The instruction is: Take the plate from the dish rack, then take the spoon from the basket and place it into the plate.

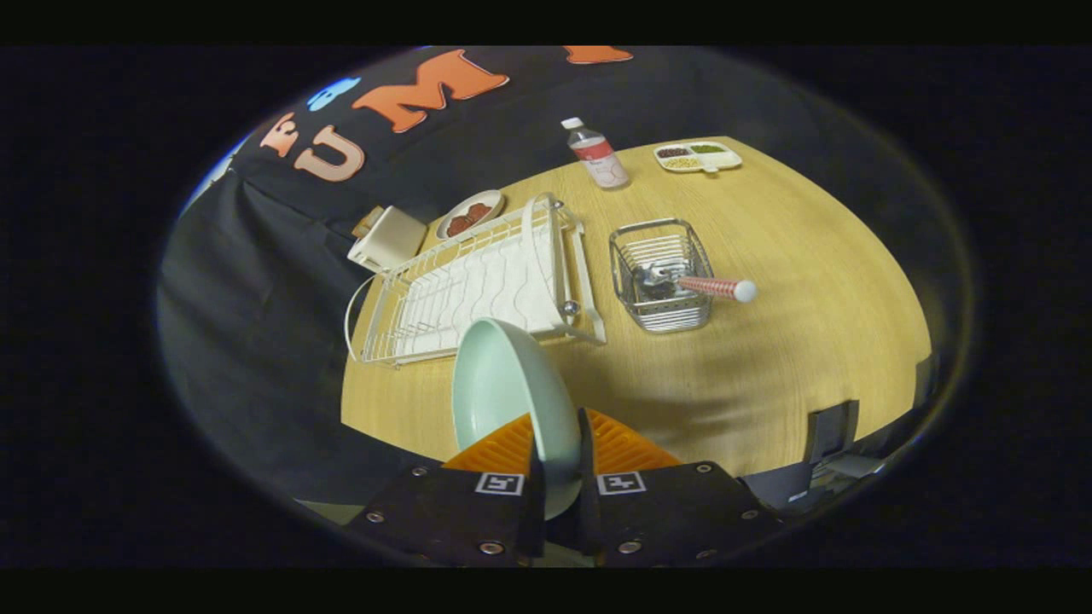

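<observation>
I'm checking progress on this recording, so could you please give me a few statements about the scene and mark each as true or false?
1. The gripper is shut on the plate, held on edge between its fingers. True.
2. The dish rack holds two more plates. False: no dishes stand in it.
3. The spoon lies on the plate. False: it sits in the wire basket, handle sticking out.
4. A bottle stands on the table beyond the basket. True.

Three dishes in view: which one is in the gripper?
The pale green plate, on edge with the gripper shut on its rim. The round dish behind the rack and the divided tray lie on the table.
</observation>
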Motion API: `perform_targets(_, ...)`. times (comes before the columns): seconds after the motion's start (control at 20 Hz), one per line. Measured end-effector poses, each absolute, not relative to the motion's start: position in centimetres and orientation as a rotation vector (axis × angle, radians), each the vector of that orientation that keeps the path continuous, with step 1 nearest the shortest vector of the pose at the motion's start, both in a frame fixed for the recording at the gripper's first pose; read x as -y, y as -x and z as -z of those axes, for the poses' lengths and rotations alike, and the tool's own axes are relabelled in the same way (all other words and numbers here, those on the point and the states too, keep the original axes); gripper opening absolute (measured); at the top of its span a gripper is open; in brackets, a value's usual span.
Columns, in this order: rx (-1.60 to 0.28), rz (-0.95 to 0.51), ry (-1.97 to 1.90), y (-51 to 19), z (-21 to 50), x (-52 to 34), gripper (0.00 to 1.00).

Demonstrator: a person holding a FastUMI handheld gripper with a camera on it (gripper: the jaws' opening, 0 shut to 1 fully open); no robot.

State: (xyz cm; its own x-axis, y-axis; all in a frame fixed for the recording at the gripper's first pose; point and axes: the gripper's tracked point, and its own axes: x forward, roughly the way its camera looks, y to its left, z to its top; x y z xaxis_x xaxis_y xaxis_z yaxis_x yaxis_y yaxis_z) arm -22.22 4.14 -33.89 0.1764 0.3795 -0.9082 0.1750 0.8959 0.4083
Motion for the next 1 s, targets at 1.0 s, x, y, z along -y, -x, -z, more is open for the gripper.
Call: perform_targets(1.0,-1.284,-0.116,-0.597,23.5,40.6,-4.6,0.25)
